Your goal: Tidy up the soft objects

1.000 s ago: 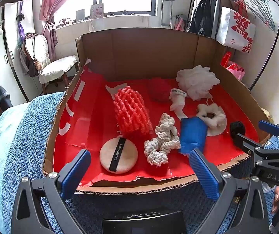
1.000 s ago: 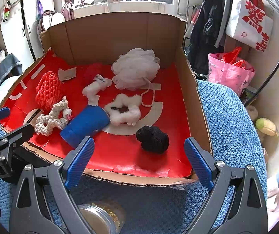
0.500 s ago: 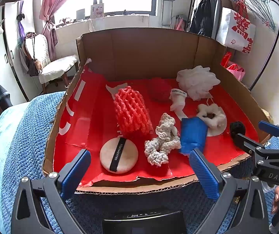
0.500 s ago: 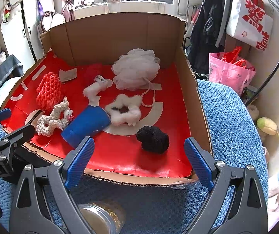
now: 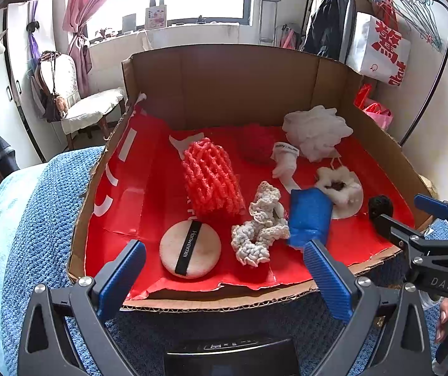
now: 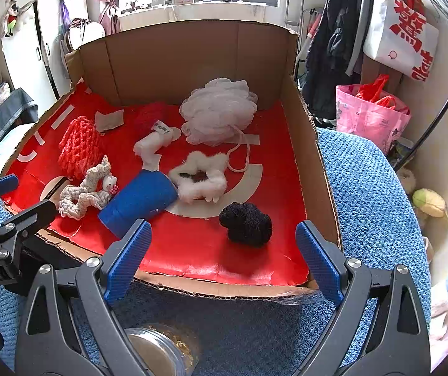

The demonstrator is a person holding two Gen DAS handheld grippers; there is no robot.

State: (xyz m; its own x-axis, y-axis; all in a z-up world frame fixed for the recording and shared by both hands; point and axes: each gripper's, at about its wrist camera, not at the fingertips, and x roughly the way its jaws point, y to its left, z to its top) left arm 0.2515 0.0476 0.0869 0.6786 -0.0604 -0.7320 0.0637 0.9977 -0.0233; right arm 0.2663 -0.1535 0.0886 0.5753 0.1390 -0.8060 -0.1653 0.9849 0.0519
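Observation:
A red-lined cardboard box holds several soft things: a round powder puff, an orange knitted piece, a cream knitted scrunchie, a blue roll, a white fluffy scrunchie, a black scrunchie, a white mesh pouf and a white rolled cloth. My left gripper is open and empty at the box's near edge. My right gripper is open and empty, near the black scrunchie.
The box rests on a blue knitted blanket. A clear plastic jar lies under my right gripper. A chair stands at the back left. A clothes rack and a pink bag are to the right.

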